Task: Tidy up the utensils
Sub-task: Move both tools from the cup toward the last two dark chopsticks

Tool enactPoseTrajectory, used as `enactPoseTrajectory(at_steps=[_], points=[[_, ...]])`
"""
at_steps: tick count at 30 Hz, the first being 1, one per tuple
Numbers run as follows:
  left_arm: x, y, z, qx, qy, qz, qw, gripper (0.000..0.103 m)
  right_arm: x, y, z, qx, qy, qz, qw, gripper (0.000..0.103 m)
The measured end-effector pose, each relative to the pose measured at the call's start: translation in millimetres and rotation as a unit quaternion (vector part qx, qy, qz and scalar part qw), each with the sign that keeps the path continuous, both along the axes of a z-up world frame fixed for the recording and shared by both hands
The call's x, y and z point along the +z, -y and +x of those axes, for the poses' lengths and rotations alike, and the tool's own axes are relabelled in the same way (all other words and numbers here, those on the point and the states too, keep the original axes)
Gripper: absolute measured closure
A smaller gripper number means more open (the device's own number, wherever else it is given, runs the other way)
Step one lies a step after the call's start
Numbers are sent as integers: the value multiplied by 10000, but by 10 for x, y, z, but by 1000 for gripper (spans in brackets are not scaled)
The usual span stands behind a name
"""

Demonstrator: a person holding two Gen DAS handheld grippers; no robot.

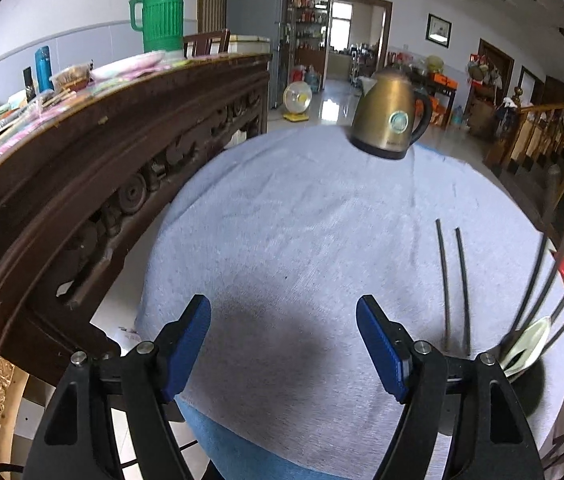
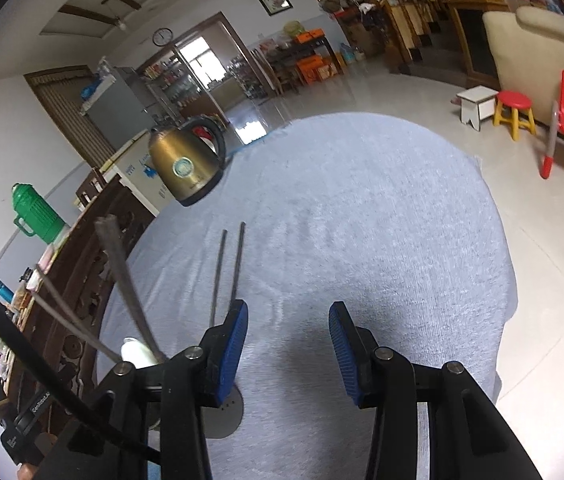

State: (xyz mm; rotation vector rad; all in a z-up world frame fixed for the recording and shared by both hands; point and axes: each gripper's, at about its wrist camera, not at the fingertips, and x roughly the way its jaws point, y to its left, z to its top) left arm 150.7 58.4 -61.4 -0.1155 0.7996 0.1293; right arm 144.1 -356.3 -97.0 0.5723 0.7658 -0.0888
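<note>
Grey cloth [image 1: 301,220] covers the round table, its middle bare; a carved sideboard [image 1: 82,168] runs close along its left edge and a brass kettle [image 1: 387,120] stands at the far rim. Two dark chopsticks [image 1: 455,288] lie side by side on the cloth, right of the left gripper [image 1: 283,320], whose jaws gape wide, holding nothing. Right gripper [image 2: 287,326] part open, empty, left finger [image 2: 234,340] just beside the chopstick ends; utensil holder [image 1: 521,348] with spoon and more sticks at near edge.

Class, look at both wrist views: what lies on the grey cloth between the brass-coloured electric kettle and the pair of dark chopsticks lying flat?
Nothing: between the kettle and chopsticks, both views show bare cloth.
</note>
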Motion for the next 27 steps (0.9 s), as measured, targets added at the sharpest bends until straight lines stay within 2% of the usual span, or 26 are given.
enactPoseTrajectory(at_steps=[11,14,20,27], points=[[-299,-70,404,-115,-482,121,9987,27,-349,184,472,102,-570,272,9979,58],[-354,-52,581,-228,-637,134,9976,27,-439,241,737,239,-756,338,9963,58],[-460,99,1021,-594,-953,243,9934,27,-505,211,1327,646,-1013,159,9926,58],[-483,379,1508,-940,-1155,281,9884,27,-596,-49,2090,1276,-1245,73,9839,58]])
